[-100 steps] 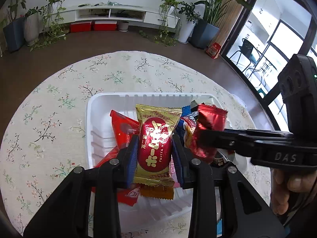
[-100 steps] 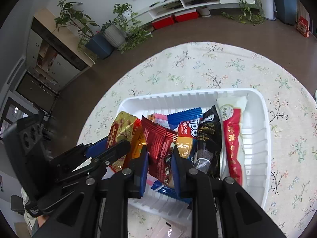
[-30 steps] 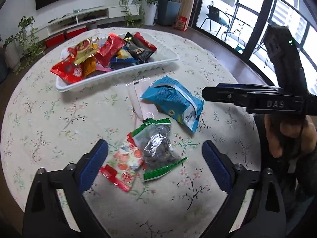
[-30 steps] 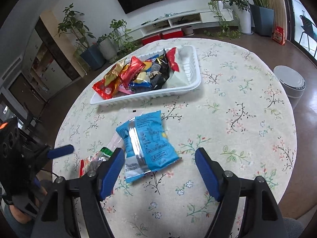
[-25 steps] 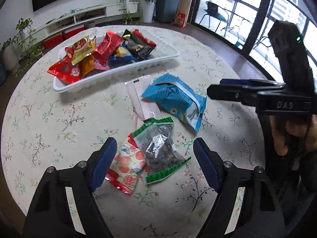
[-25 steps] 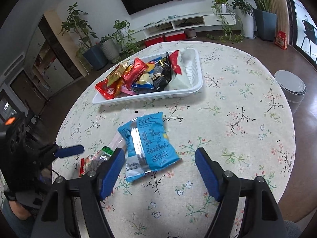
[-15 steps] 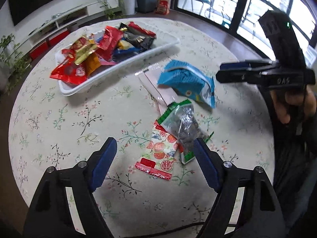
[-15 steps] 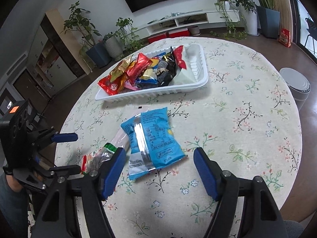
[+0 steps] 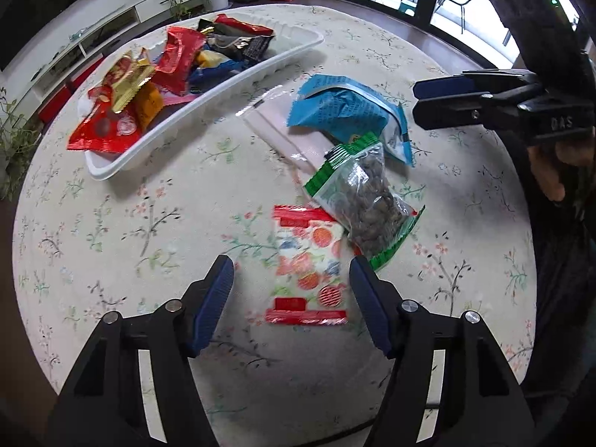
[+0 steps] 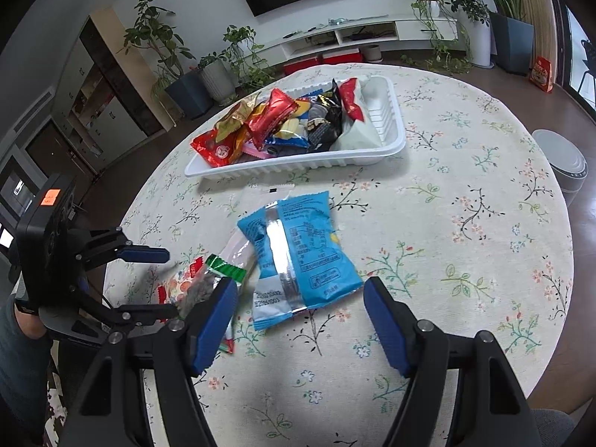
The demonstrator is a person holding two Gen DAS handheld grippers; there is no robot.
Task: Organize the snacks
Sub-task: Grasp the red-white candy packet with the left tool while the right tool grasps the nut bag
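Observation:
A white tray [image 9: 111, 169] [image 10: 387, 145] holds several snack packets at the far side of the round table. Loose on the cloth lie a blue bag [image 9: 342, 111] [image 10: 298, 249], a clear pink-tinted packet [image 9: 275, 130], a green-edged bag of dark nuts [image 9: 368, 201] [image 10: 212, 279] and a red fruit-print packet [image 9: 309, 268] [image 10: 175, 283]. My left gripper [image 9: 290, 290] is open, its fingers either side of the fruit-print packet, just above it. My right gripper [image 10: 298, 309] is open, just before the blue bag's near end.
The table wears a floral cloth [image 9: 149, 223] and its edge curves close on my side. A white round bin [image 10: 562, 164] stands on the floor at the right. Potted plants [image 10: 186, 85] and a low TV shelf [image 10: 335, 37] stand beyond the table.
Both grippers let go of their snacks at the tray, opened and pulled back to the loose packets. In the last half second my left gripper swung over the fruit-print packet; the right edged closer to the blue bag.

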